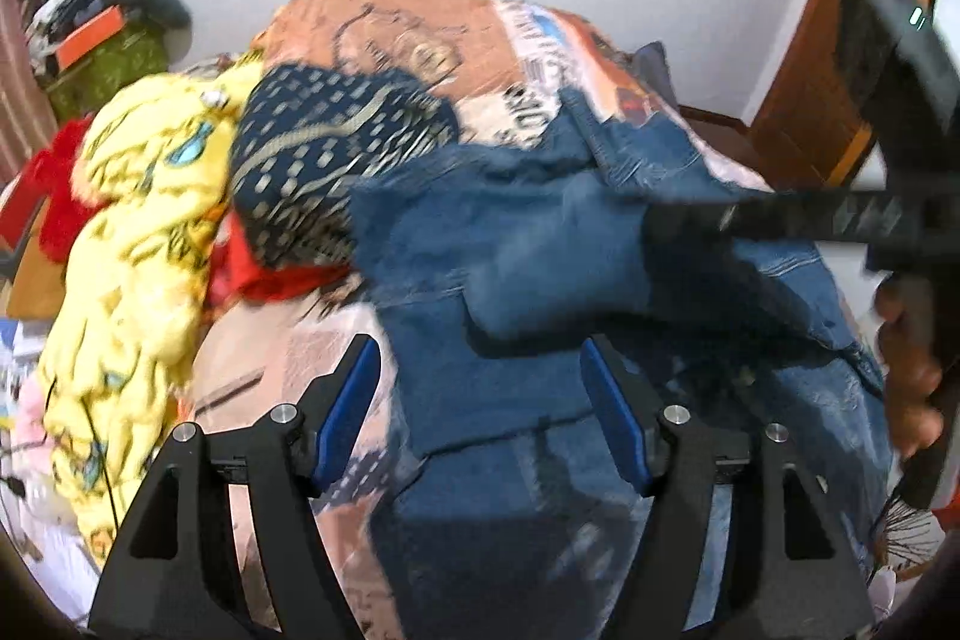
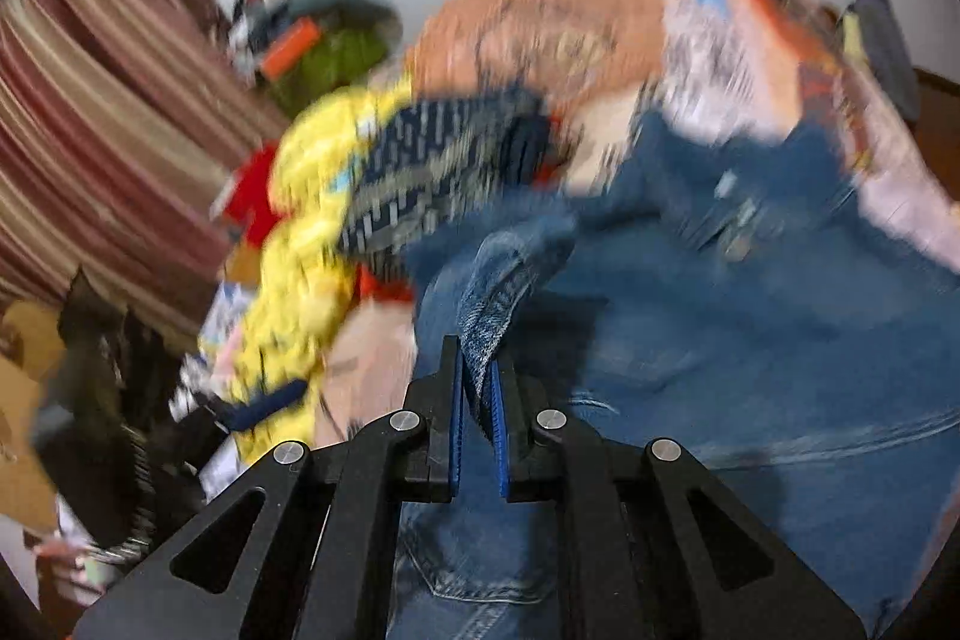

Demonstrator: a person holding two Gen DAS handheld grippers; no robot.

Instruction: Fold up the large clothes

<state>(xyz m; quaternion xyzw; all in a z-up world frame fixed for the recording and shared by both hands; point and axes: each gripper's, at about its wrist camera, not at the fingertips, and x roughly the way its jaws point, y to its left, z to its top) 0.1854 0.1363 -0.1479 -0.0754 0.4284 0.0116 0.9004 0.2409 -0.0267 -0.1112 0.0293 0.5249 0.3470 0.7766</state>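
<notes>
Blue jeans (image 1: 540, 280) are spread across the near part of a bed (image 1: 420, 40), which is covered by an orange and pink printed sheet. In the left wrist view the left gripper (image 1: 480, 388) is seen hanging over the jeans with its blue-padded fingers (image 1: 351, 412) set well apart; nothing is caught between them, and one finger is over the sheet while the other is over the denim.

In the right wrist view the right gripper (image 2: 477, 388) is closed on a fold of the jeans (image 2: 720, 340), a strip of denim being pinched between the two pads and lifted above the rest of the garment. The same gripper (image 1: 678, 214) is seen from the left wrist view as a dark bar reaching in from the right over the jeans, held by a hand (image 1: 912, 358) at the frame's edge.

Beside the jeans, toward the left, a navy patterned cloth (image 1: 324, 154) is piled next to a yellow printed cloth (image 1: 138, 232), with a red cloth (image 1: 60, 184) beyond. A striped curtain (image 2: 90, 112) is visible at the left of the right wrist view, much of which is blurred
</notes>
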